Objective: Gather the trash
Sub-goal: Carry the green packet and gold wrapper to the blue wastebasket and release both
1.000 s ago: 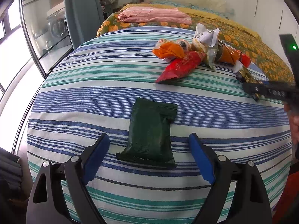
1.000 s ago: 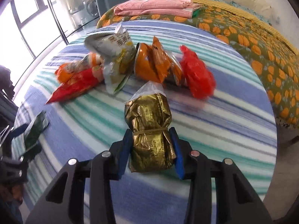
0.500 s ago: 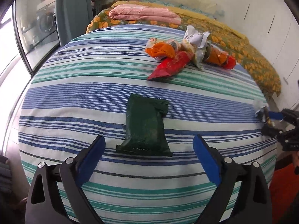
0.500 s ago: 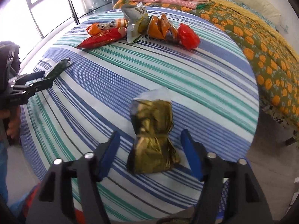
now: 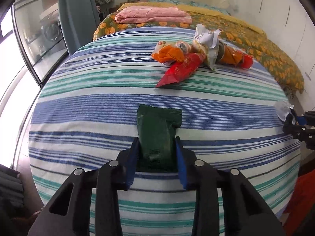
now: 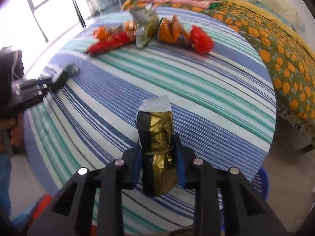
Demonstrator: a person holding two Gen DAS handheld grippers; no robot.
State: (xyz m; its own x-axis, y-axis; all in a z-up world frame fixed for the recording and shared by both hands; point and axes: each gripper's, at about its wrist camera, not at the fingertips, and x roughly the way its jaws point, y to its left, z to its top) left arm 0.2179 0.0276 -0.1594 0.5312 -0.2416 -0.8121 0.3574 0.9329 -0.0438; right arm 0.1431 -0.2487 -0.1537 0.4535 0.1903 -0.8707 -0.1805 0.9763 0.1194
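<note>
Left hand-held gripper [image 5: 156, 154] is pinching the green wrapper [image 5: 157, 133] lying flat on the striped bed [image 5: 98, 106]; right hand-held gripper [image 6: 158, 157] is clamped on the gold wrapper [image 6: 157, 143]. Lift straight up, grip firm.

Striped bedsheet [image 5: 98, 106] — blue, teal and white bands — covers the near part of the bed; beyond it lies an olive bedspread [image 5: 265, 53] with orange fruit print and a yellow border. Folded pink cloth [image 5: 153, 16] rests on the bedspread at the far end, near a pale pillow [image 5: 206, 1] against the wall. Left side: glass door [image 5: 37, 39] and grey-blue curtain [image 5: 78, 13]; blue plastic basket [image 6: 260, 182] — partly hidden — beside the bed.
</note>
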